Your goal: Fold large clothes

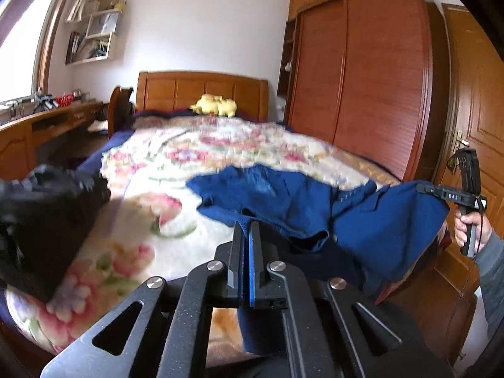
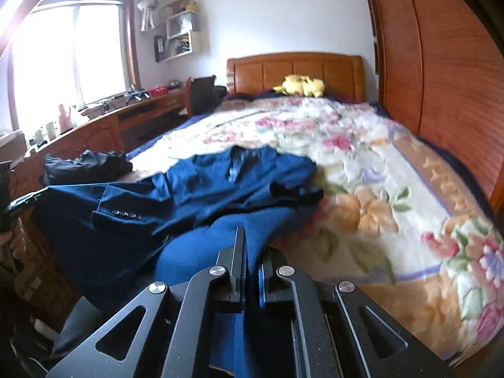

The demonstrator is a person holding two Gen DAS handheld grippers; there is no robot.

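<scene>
A dark blue suit jacket [image 1: 283,198] lies crumpled at the near end of the bed, and both hands lift its near edge off the blanket. My left gripper [image 1: 246,225] is shut on a fold of the blue cloth, which hangs down between its fingers. At the right edge of the left wrist view, a hand [image 1: 469,223] holds my right gripper [image 1: 423,187], which pinches the jacket's other corner. In the right wrist view my right gripper [image 2: 253,242] is shut on the jacket [image 2: 220,182]. A buttoned sleeve cuff [image 2: 126,214] lies to its left, and my left gripper [image 2: 28,198] shows at the far left.
The bed carries a floral blanket [image 2: 378,163]. A black garment [image 1: 47,214] lies heaped at the bed's near left corner. A yellow plush toy [image 1: 214,105] sits by the wooden headboard. A wooden wardrobe [image 1: 362,72] stands on the right, a desk [image 2: 104,126] under the window on the left.
</scene>
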